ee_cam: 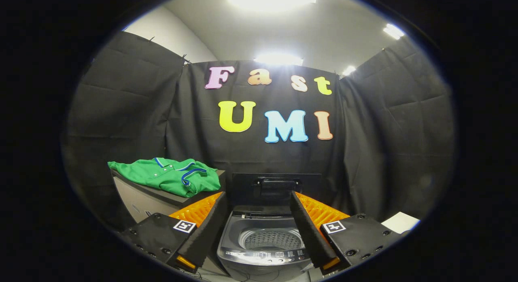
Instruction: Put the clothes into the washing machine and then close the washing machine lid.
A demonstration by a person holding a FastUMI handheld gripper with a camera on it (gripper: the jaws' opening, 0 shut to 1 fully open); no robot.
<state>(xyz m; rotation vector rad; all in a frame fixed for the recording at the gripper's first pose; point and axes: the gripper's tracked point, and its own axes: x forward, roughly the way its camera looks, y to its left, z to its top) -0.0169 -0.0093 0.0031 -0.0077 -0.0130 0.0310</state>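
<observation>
At lower centre, the washer [261, 241] stands open and empty, shirt [172, 177] unloaded at left, gripper [259, 221] released.

Washing machine [261, 249] between spread fingers of hand-held gripper [259, 229], lid [275, 185] raised behind drum; shirt [170, 176] on surface [141, 199] left of machine

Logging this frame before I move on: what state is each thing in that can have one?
Washing machine: standing just ahead of the tongs, drum in view with no clothes showing in it.
Lid: open, raised upright behind the drum.
Green shirt: folded, lying on the grey unit beside the machine, not yet loaded.
Tongs: open, fingers spread apart, holding nothing.
</observation>
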